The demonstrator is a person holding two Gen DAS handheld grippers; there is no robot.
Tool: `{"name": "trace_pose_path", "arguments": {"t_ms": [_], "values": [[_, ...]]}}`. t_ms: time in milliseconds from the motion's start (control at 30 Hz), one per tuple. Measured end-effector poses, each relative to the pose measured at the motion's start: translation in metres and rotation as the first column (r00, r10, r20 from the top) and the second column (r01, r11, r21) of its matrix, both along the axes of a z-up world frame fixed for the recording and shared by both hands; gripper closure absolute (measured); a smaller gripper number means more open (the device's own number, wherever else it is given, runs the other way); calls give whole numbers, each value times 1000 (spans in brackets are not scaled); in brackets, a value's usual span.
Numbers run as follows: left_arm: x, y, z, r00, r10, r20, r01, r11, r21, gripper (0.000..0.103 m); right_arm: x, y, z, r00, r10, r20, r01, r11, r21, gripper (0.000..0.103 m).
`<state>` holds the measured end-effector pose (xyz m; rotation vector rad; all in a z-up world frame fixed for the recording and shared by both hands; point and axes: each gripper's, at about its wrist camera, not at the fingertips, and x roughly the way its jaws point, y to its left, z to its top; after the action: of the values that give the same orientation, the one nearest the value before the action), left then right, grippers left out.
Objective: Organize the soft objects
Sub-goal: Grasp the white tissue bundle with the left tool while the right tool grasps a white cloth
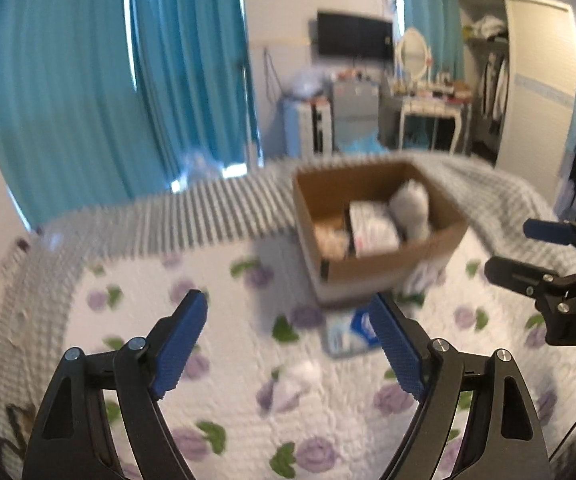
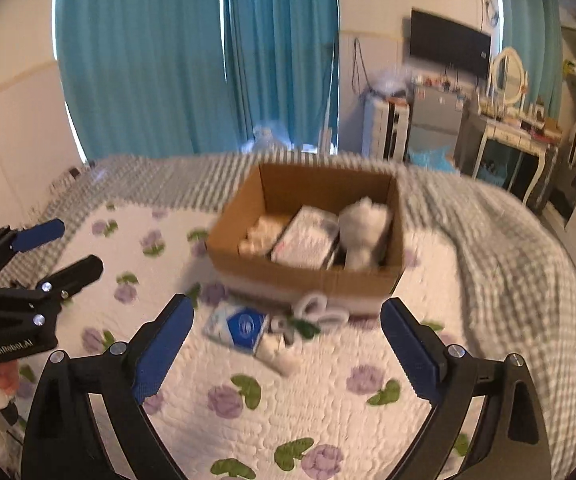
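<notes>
A brown cardboard box (image 1: 392, 268) (image 2: 308, 278) stands on the flowered bed. Inside it lie a white plush toy (image 1: 410, 206) (image 2: 364, 228), a white packet (image 1: 372, 230) (image 2: 306, 240) and a beige soft item (image 1: 332, 242) (image 2: 259, 236). In front of the box lie a blue-and-white tissue pack (image 1: 348, 332) (image 2: 239, 326) and a small white plush with long ears (image 2: 312, 316). My left gripper (image 1: 290, 340) (image 2: 67, 248) is open and empty above the bed. My right gripper (image 2: 288, 340) (image 1: 516, 250) is open and empty, short of the loose items.
A grey checked blanket (image 2: 488, 240) is bunched behind and right of the box. Teal curtains (image 1: 107, 80), a dresser with mirror (image 2: 508, 136) and a wardrobe (image 1: 528, 80) stand beyond the bed. The white quilt (image 2: 328, 400) spreads below both grippers.
</notes>
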<state>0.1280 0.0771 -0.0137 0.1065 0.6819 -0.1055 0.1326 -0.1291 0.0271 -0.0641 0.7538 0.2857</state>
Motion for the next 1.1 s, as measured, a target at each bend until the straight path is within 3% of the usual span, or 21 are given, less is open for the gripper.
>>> {"name": "trace_pose_path", "arguments": {"t_ms": [167, 267, 333, 433, 500, 567, 700, 800, 1033, 1100], "values": [[24, -3, -69, 991, 21, -133, -18, 1000, 24, 19, 19, 5, -55, 997, -19, -79, 18, 1000, -14, 8], [40, 3, -105, 970, 37, -239, -36, 999, 12, 21, 33, 5, -85, 990, -23, -141, 23, 1000, -1, 8], [45, 6, -124, 964, 46, -260, -42, 999, 20, 21, 37, 7, -99, 986, -20, -163, 19, 1000, -9, 8], [49, 10, -144, 952, 57, -301, -50, 998, 29, 21, 44, 10, -124, 978, -4, -207, 0, 1000, -15, 18], [49, 10, -150, 944, 48, -326, -49, 999, 3, 21, 48, 12, -137, 971, 2, -238, -3, 1000, -3, 20], [48, 4, -154, 943, 43, -330, -33, 999, 35, 23, 53, 12, -145, 967, -4, -255, 8, 1000, 14, 29], [38, -8, -159, 947, 13, -322, 16, 996, 87, 41, 58, 15, -152, 964, 3, -268, 3, 1000, 24, 50], [31, -14, -158, 947, -7, -320, 34, 996, 81, 54, 55, 17, -154, 965, 15, -263, -9, 1000, 23, 54], [15, -24, -149, 953, -9, -303, 35, 996, 80, 68, 42, 13, -147, 968, 37, -249, -32, 999, 23, 76], [12, -25, -145, 953, -9, -304, 32, 997, 70, 69, 39, 13, -145, 970, 47, -240, -43, 999, 23, 78]]}}
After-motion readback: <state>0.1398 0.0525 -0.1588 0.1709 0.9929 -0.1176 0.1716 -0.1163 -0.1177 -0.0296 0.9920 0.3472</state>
